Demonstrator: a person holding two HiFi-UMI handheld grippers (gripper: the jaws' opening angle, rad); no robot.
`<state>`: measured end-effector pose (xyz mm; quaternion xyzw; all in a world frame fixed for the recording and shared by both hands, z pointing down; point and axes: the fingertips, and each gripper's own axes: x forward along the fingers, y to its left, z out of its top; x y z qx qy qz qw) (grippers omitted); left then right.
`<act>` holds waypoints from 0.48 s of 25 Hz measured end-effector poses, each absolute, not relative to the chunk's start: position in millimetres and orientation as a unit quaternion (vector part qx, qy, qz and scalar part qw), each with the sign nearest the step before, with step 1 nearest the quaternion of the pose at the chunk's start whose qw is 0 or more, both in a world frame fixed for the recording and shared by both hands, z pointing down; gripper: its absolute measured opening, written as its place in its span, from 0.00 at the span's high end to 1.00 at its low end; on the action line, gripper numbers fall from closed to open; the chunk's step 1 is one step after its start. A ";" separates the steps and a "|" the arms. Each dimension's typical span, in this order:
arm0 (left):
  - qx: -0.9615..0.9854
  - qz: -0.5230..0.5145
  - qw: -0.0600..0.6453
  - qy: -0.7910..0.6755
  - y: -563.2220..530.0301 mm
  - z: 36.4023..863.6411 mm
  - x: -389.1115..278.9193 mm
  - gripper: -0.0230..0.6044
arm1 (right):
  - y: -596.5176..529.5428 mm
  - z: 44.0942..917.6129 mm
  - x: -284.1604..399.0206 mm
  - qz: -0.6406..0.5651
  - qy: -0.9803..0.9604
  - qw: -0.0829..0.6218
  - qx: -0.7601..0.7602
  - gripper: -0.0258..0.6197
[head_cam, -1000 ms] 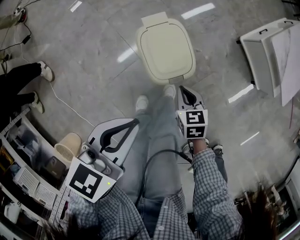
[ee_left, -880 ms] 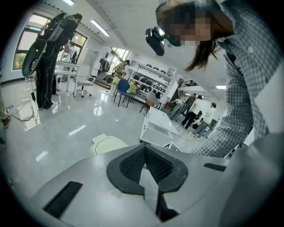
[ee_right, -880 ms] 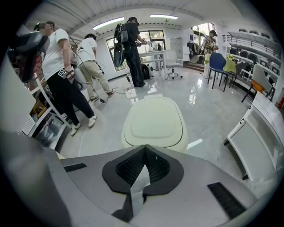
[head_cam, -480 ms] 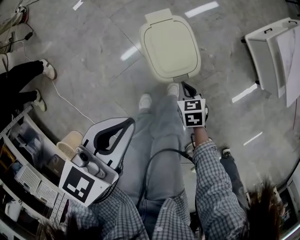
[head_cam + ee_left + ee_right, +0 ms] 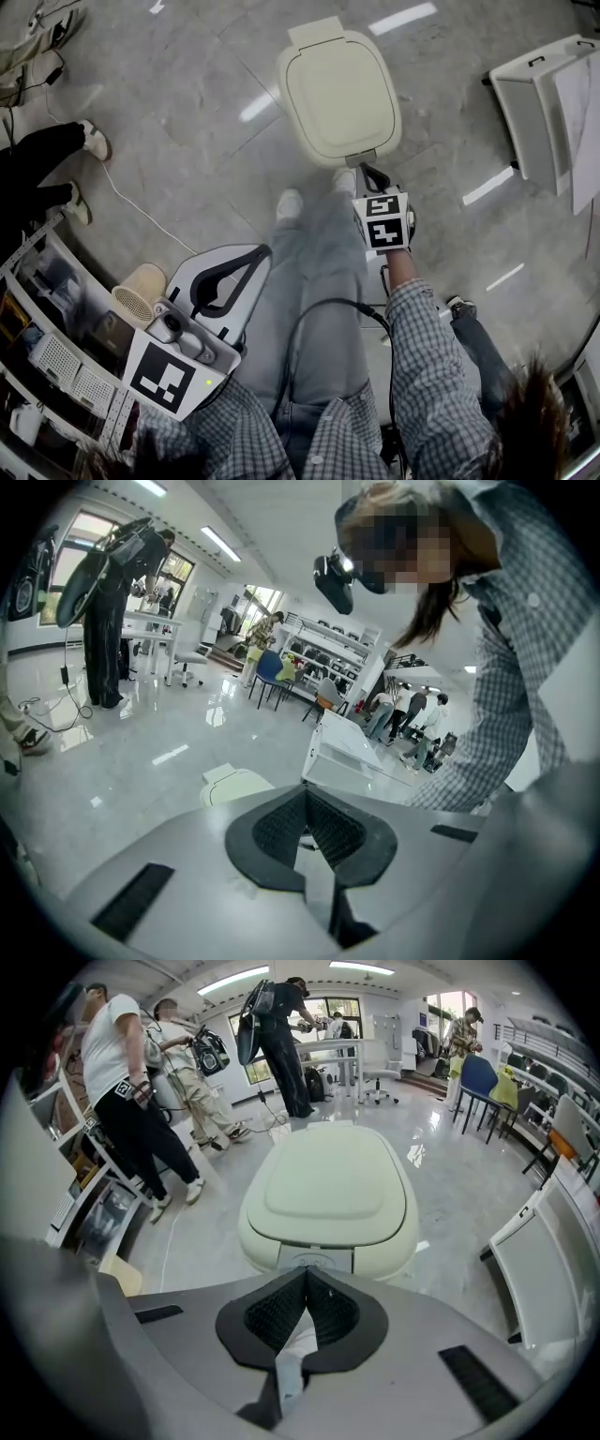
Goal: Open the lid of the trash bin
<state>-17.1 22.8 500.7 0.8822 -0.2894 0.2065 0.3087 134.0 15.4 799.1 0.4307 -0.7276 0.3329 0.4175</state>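
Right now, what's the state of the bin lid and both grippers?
trash bin lid: closed, flat on the bin.
right gripper: jaws together, holding nothing, tip at the bin's front panel; can't tell if it touches.
left gripper: jaws together, holding nothing, held low and away from the bin.
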 end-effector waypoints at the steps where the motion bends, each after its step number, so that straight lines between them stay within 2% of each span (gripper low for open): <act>1: 0.882 0.206 0.308 -0.290 22.2 500.6 -17.7 0.96 | 15.6 799.4 133.8 0.334 -0.727 0.418 0.430 0.93; 12: 0.880 0.192 0.311 -0.303 15.4 497.0 -20.6 0.96 | 15.4 803.1 137.0 0.344 -0.718 0.420 0.435 0.93</act>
